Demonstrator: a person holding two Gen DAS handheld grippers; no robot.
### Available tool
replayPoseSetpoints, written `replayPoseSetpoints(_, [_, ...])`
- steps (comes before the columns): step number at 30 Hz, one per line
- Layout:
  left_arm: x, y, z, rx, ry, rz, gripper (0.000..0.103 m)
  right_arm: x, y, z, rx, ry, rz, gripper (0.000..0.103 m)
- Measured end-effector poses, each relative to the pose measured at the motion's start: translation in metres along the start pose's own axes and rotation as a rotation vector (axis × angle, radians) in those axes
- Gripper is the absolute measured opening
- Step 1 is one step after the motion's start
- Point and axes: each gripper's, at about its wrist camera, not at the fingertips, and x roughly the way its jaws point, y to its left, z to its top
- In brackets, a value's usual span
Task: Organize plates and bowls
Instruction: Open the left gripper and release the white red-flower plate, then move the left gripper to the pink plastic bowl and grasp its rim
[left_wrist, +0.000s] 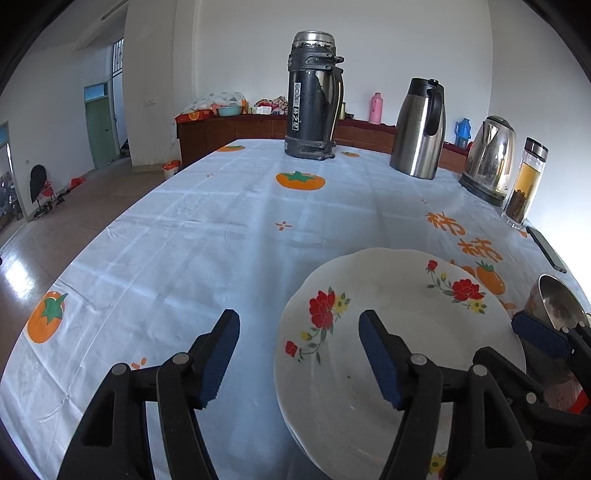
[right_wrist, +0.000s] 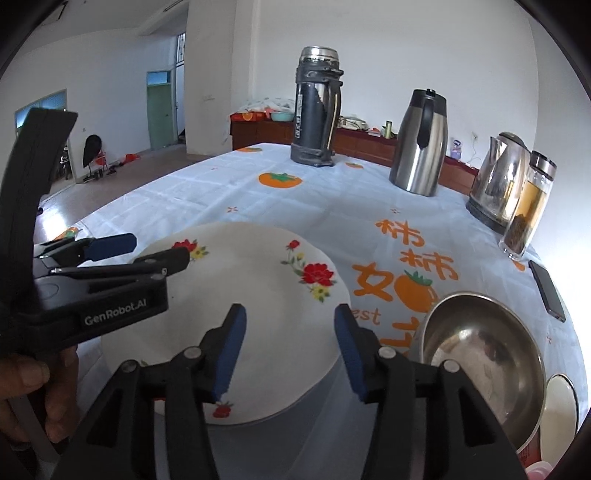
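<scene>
A white plate with red flowers (left_wrist: 399, 325) lies on the tablecloth; it seems to rest on another plate, whose rim shows under its near edge. It also shows in the right wrist view (right_wrist: 258, 295). My left gripper (left_wrist: 299, 358) is open and empty, above the plate's left rim. My right gripper (right_wrist: 290, 350) is open and empty, above the plate's near right edge. A steel bowl (right_wrist: 480, 354) stands right of the plate; it also shows in the left wrist view (left_wrist: 554, 299). A white dish (right_wrist: 561, 406) lies partly behind the bowl.
At the table's far side stand a black thermos (left_wrist: 314, 99), a steel carafe (left_wrist: 421, 129), an electric kettle (left_wrist: 487, 158) and a tea bottle (left_wrist: 524, 184). A phone (right_wrist: 546, 291) lies at the right edge. The table's left edge (left_wrist: 110, 225) drops to the floor.
</scene>
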Motion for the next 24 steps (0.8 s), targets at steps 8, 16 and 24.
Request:
replayPoseSetpoints(8, [0.0,0.001,0.001,-0.008,0.005,0.007,0.07,0.001,0.0,0.001,-0.002,0.004,-0.006,0.063])
replayPoseSetpoints(16, [-0.015,0.002,-0.002,-0.02,-0.064,-0.009,0.07,-0.029,-0.023,-0.002,0.143,-0.08,0.005,0.061])
replayPoseSetpoints(24, [-0.06,-0.034,-0.007,0.037,-0.135,-0.109,0.069,-0.113,-0.047,-0.027,0.189,-0.169,-0.068,0.052])
